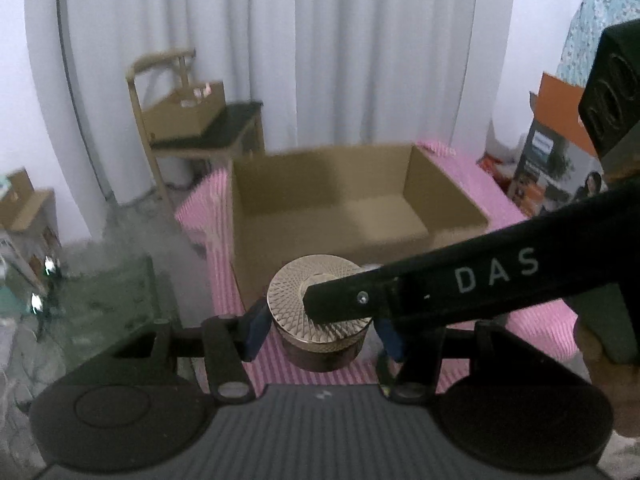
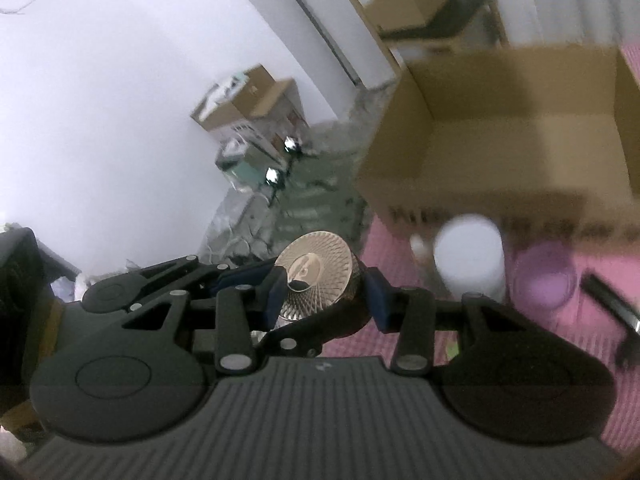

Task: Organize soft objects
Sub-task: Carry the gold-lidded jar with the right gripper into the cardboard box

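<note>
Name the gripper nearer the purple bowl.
Right. The right gripper is at the jar, with the bowl off to its right; the left gripper grips the jar's far side.

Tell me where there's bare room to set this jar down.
The cardboard box looks empty inside. Pink cloth between the box's near wall and the tongs is partly free. It is crowded further right: a white cylinder, a purple bowl and a black tool lie there.
</note>
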### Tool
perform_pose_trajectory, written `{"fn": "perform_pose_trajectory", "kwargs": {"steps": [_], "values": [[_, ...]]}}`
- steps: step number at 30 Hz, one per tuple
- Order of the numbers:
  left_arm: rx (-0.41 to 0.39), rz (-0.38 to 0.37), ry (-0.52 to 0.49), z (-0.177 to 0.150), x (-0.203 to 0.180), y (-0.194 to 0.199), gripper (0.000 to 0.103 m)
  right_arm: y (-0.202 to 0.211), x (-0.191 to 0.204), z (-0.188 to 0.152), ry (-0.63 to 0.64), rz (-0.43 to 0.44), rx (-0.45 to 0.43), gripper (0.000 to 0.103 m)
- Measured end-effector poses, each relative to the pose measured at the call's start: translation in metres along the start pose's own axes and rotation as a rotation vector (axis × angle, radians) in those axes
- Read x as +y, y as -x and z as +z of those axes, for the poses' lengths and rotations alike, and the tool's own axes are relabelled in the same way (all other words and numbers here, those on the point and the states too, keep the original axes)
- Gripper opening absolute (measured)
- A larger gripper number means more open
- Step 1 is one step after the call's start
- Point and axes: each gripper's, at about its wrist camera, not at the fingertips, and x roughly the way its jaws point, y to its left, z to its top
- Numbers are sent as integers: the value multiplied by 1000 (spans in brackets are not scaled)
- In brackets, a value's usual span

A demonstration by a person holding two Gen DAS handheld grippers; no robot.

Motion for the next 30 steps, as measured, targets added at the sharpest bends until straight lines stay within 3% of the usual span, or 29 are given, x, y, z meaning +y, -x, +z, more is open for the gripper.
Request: {"fn": "perform_pose_trajectory", "kwargs": {"steps": [7, 13, 21, 30], "values": [[-62, 2, -4, 54, 6, -3, 57, 15, 4, 69, 50, 16, -32, 44], [-59, -9, -10, 99, 15, -39, 57, 2, -28, 134, 12, 15, -19, 44], [43, -25, 21, 147, 38, -124, 57, -57, -99, 201, -111, 15, 55, 44], [160, 20, -8, 154, 56, -213, 57, -140, -170, 221, -236, 15, 161, 44]]}}
